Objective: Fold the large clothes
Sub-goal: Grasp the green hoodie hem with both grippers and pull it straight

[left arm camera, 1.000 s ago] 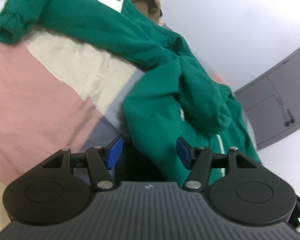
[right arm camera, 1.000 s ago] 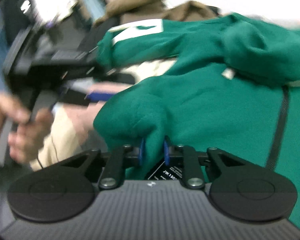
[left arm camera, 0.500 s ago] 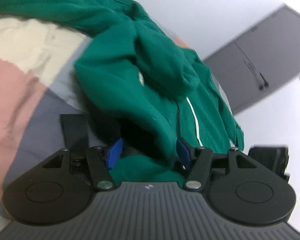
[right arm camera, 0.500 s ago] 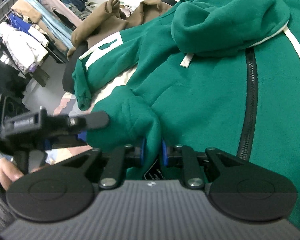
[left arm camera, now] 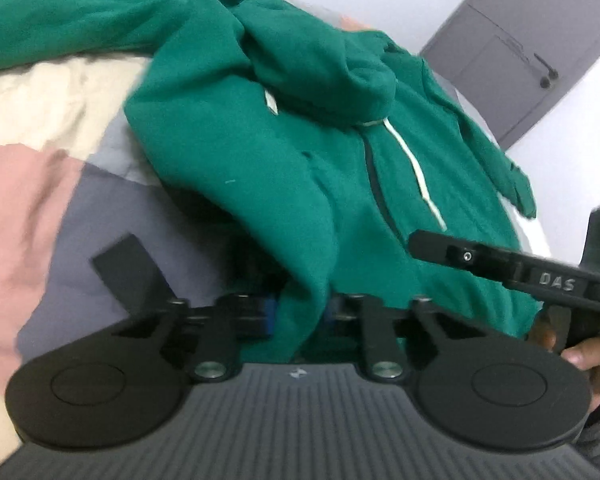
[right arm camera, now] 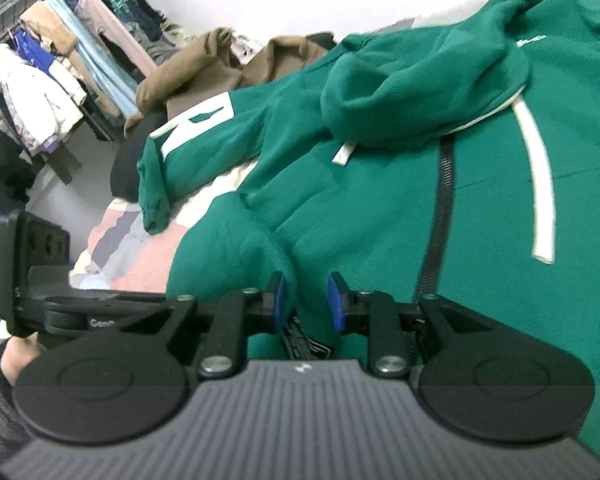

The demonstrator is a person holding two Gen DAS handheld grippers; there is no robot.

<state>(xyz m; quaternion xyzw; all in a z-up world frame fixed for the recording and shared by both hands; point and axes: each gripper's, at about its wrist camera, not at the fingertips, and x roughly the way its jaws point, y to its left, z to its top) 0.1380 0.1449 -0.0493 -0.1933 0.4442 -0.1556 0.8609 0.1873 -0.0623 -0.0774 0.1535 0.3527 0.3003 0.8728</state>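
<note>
A green zip hoodie lies front up on a patchwork bedspread, hood flopped over the chest, white drawcords showing. My left gripper is closing on a fold of its lower corner, and the blue pads press the green cloth between them. My right gripper is opening at the same hem. A ridge of cloth still stands between its pads, with a gap on the right side. Each view shows the other gripper's body and a hand beside it.
A brown garment is heaped beyond the hoodie's lettered sleeve. A clothes rack with hanging garments stands at the far left. A grey door is set in the white wall behind the bed.
The left gripper moved in over the hoodie's corner and closed on it. The right gripper, earlier pinched tight on the hem, has parted its pads. Both views swung across the hoodie.
</note>
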